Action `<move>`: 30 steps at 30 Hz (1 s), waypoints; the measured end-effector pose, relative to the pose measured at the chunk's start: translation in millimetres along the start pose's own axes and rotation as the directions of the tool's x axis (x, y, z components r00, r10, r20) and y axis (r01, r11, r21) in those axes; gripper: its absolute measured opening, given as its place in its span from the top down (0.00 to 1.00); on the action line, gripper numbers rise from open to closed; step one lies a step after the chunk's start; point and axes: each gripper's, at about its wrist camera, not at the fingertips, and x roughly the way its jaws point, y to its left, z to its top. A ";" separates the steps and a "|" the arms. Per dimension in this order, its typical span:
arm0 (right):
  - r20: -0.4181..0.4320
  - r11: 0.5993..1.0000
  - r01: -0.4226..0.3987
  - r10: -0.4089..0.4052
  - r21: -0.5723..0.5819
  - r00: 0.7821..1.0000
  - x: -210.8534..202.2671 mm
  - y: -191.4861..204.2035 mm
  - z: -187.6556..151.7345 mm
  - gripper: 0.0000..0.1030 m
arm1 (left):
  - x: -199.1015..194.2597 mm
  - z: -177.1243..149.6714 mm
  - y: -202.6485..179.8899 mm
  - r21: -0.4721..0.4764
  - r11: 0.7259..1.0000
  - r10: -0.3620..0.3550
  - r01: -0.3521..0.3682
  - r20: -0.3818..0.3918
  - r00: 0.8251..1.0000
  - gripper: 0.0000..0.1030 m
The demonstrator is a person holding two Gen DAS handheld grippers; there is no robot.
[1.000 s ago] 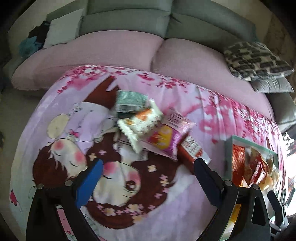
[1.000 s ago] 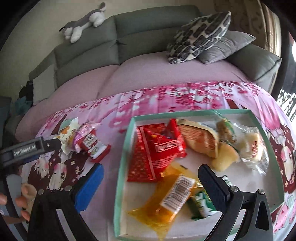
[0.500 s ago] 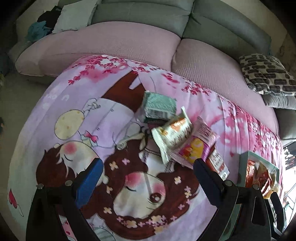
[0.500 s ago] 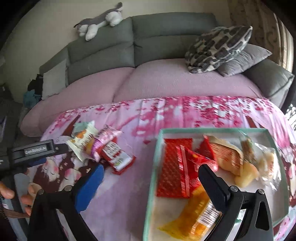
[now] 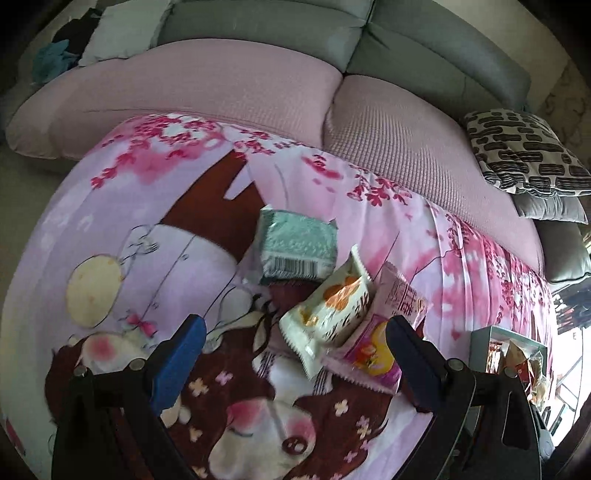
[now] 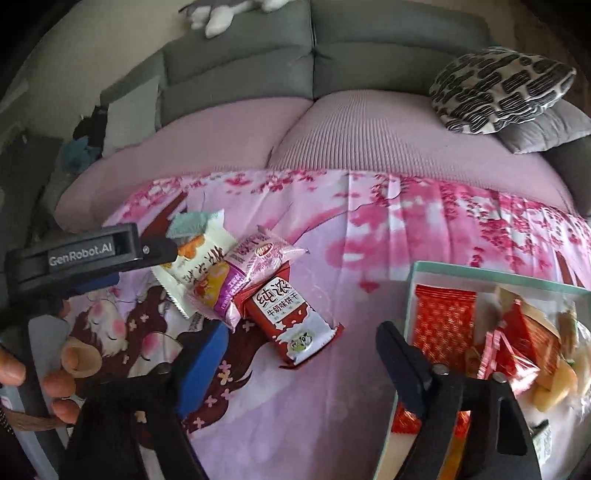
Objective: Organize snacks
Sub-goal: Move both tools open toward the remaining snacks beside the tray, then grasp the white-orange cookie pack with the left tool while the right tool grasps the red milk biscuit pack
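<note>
Loose snack packets lie on the pink cartoon cloth: a green packet (image 5: 297, 243), a white-and-orange packet (image 5: 328, 314), a pink-purple packet (image 5: 384, 343) and a red milk-biscuit packet (image 6: 290, 319). My left gripper (image 5: 295, 354) is open and empty, just short of the white and pink packets. It also shows in the right wrist view (image 6: 85, 254) beside the pile. My right gripper (image 6: 299, 365) is open and empty over the cloth, with the red packet between and just beyond its fingertips. A green-rimmed tray (image 6: 410, 295) with several snacks sits to its right.
The tray also shows at the right edge of the left wrist view (image 5: 480, 336). A sofa with pink seat cushions (image 6: 369, 136) stands behind the cloth, with patterned and grey pillows (image 6: 498, 88) on the right. A plush toy (image 6: 221, 14) lies on the sofa back.
Both grippers have moved left, away from the tray and toward the loose packets. The left one has come closer to the pile. Both stay open and empty.
</note>
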 end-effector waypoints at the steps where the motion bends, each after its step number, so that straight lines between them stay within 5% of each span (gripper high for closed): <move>1: -0.011 1.000 -0.003 0.003 -0.006 1.000 5.7 0.9 1.0 0.20 | 2.0 1.6 -0.8 0.002 1.000 -0.010 0.010 0.004 1.000 0.05; 11: -0.081 0.999 0.001 -0.004 -0.035 0.997 39.5 3.5 5.7 0.26 | 31.6 5.5 -6.8 0.009 0.996 -0.090 0.090 -0.012 0.996 0.08; 15: -0.100 0.999 -0.017 0.013 -0.036 0.995 46.9 4.0 6.1 0.27 | 40.0 4.6 -10.2 0.008 0.994 -0.110 0.110 -0.024 0.994 0.25; 18: -0.102 0.999 -0.018 0.014 -0.036 0.995 50.2 4.3 5.2 0.30 | 42.5 4.1 -11.8 0.014 0.994 -0.105 0.106 -0.026 0.994 0.47; 30: -0.094 1.000 -0.017 0.019 0.025 0.995 47.8 -4.8 -0.4 0.57 | 36.0 0.5 -5.2 -0.046 0.992 -0.120 0.118 -0.050 0.991 0.61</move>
